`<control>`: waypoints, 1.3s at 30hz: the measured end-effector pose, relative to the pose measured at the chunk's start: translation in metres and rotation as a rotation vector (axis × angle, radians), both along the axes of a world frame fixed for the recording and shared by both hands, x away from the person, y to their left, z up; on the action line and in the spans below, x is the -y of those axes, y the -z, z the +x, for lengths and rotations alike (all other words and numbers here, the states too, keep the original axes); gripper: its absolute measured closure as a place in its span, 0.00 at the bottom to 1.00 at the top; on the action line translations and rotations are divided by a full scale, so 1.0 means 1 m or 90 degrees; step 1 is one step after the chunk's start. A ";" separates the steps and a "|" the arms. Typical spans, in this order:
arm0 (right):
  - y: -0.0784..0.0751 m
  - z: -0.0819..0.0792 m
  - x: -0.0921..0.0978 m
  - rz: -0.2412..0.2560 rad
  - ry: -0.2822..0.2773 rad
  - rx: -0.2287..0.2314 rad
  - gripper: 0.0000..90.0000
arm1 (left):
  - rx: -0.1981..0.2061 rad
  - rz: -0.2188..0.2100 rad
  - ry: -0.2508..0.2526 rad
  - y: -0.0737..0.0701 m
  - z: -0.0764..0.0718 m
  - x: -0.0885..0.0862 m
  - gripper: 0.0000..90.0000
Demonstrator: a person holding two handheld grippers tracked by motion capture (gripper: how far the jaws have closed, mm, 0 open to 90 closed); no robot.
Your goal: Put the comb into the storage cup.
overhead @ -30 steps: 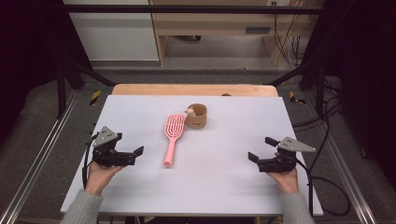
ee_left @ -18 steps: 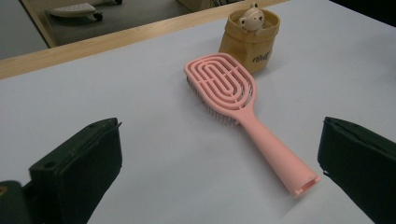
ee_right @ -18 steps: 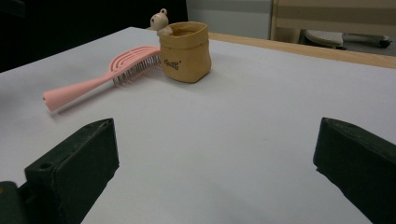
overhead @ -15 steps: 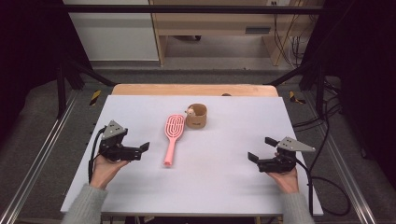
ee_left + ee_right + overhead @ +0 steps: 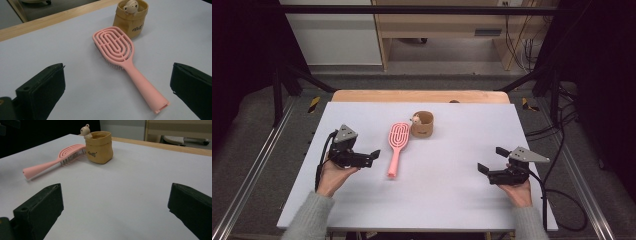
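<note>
A pink hairbrush (image 5: 396, 145) (image 5: 125, 60) (image 5: 53, 160) lies bristles down in the middle of the white table (image 5: 452, 200), handle toward me. Behind its head stands a small tan pouch (image 5: 423, 124) (image 5: 133, 18) (image 5: 99, 147) with a little bear figure at its rim. My left gripper (image 5: 371, 156) (image 5: 117, 92) is open just left of the brush handle, jaws wide and pointing at it, apart from it. My right gripper (image 5: 490, 161) (image 5: 115, 212) is open at the right side of the table, nothing between its jaws.
A wooden strip (image 5: 417, 96) borders the table's far edge. Beyond it stand a wooden bench (image 5: 447, 30) and a white cabinet (image 5: 332, 35). Metal rails (image 5: 257, 165) run along both sides, with cables (image 5: 557, 195) at the right.
My left gripper has moved right and a little forward, closing in on the brush handle. The right gripper, brush and pouch have stayed put.
</note>
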State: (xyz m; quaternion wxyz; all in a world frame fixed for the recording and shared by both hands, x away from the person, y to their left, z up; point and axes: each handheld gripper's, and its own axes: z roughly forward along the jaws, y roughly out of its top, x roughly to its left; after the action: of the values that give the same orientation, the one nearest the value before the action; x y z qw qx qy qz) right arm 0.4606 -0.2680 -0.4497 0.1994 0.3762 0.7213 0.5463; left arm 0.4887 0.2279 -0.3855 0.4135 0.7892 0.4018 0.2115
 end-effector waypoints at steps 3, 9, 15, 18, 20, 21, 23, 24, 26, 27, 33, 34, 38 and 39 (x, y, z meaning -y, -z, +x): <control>0.000 0.000 0.000 0.000 0.000 0.001 0.01 | -0.001 0.003 0.002 0.000 0.002 0.004 0.00; 0.000 0.000 -0.001 -0.003 -0.001 -0.001 0.01 | -0.010 0.016 0.005 0.000 0.006 0.010 0.00; 0.001 0.000 -0.001 -0.005 -0.001 0.000 0.01 | -0.021 0.023 0.007 0.002 0.011 0.017 0.00; 0.001 0.000 -0.001 -0.006 0.000 0.000 0.01 | -0.029 0.030 0.005 0.003 0.015 0.022 0.00; 0.001 0.000 -0.001 -0.006 -0.001 -0.001 0.01 | -0.031 0.032 0.004 0.003 0.016 0.023 0.00; 0.001 0.000 -0.001 -0.006 0.000 -0.001 0.01 | -0.034 0.035 0.004 0.003 0.018 0.024 0.00; 0.001 0.000 -0.001 -0.006 0.000 -0.002 0.01 | -0.037 0.036 0.004 0.004 0.019 0.025 0.00; 0.001 0.000 -0.001 -0.007 -0.001 0.001 0.01 | -0.037 0.037 0.003 0.004 0.020 0.026 0.00; 0.001 0.000 -0.001 -0.007 -0.001 0.000 0.01 | -0.043 0.042 0.004 0.004 0.021 0.029 0.00; 0.001 0.000 -0.001 -0.008 0.000 0.000 0.01 | -0.045 0.044 0.004 0.005 0.022 0.030 0.00; 0.001 0.000 -0.001 -0.009 0.000 -0.001 0.01 | -0.054 0.058 0.005 0.007 0.027 0.037 0.00; 0.001 0.000 -0.001 -0.008 -0.001 -0.001 0.01 | -0.056 0.061 0.004 0.007 0.027 0.038 0.00; 0.001 0.000 -0.001 -0.010 0.000 -0.001 0.01 | -0.063 0.066 0.003 0.009 0.030 0.044 0.00; 0.001 0.000 -0.001 -0.010 0.000 -0.001 0.01 | -0.065 0.070 0.003 0.010 0.031 0.045 0.00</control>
State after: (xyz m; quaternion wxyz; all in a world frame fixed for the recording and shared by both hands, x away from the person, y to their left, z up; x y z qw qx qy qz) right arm 0.4610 -0.2666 -0.4508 0.2017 0.3749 0.7256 0.5405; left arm 0.5198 0.1829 -0.3951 0.3489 0.8216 0.4080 0.1918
